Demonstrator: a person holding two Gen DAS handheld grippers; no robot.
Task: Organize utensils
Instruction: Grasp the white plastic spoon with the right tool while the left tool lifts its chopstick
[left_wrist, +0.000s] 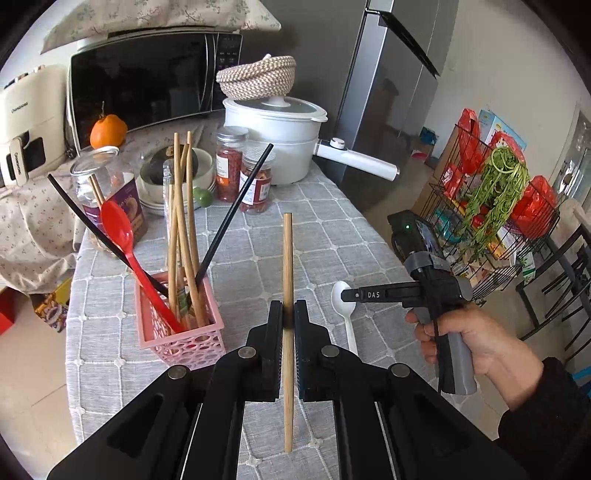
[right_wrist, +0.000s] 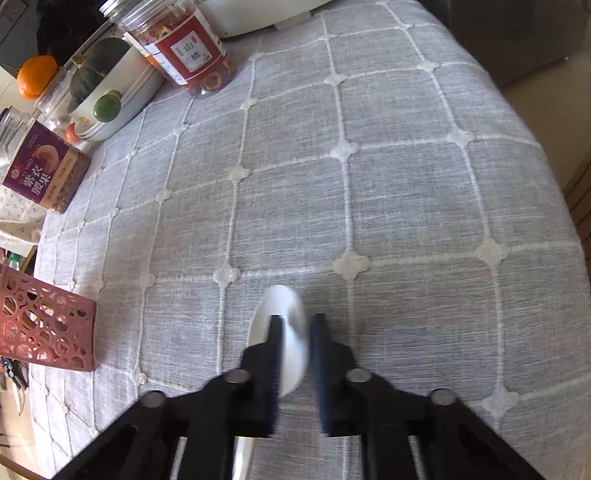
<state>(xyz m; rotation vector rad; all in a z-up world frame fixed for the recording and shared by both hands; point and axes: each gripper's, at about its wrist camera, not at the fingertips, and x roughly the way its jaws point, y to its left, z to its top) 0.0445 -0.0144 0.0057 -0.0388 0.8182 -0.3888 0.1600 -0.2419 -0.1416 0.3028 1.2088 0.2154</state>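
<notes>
Jaws of the left gripper (left_wrist: 289, 314) are clamped on a wooden chopstick (left_wrist: 288, 258), gripped near its middle, so the stick stands along the fingers' line, one end reaching out over the worktop (left_wrist: 332, 229) and the other trailing back under the gripper. Its long axis runs roughly parallel to the bundle of chopsticks (left_wrist: 183, 236) already standing in the pink basket (left_wrist: 192, 343), which lies to the left of the jaws and a little nearer the camera. The coming drop turns on that offset: the stick probably has to travel left and tip upright to enter the basket's open top, past the red spoon (left_wrist: 125, 236) and the black chopsticks (left_wrist: 232, 214) that lean out of it.

To the right, the right gripper (right_wrist: 297, 321) stands narrow over the white spoon (right_wrist: 286, 332), which lies flat on the cloth with its bowl pointing away. In the blurred right wrist view a small gap still shows beside the spoon, so whether the pads truly press on it I cannot tell. Either way, the right hand (left_wrist: 465, 343) is the nearer one to it.
</notes>
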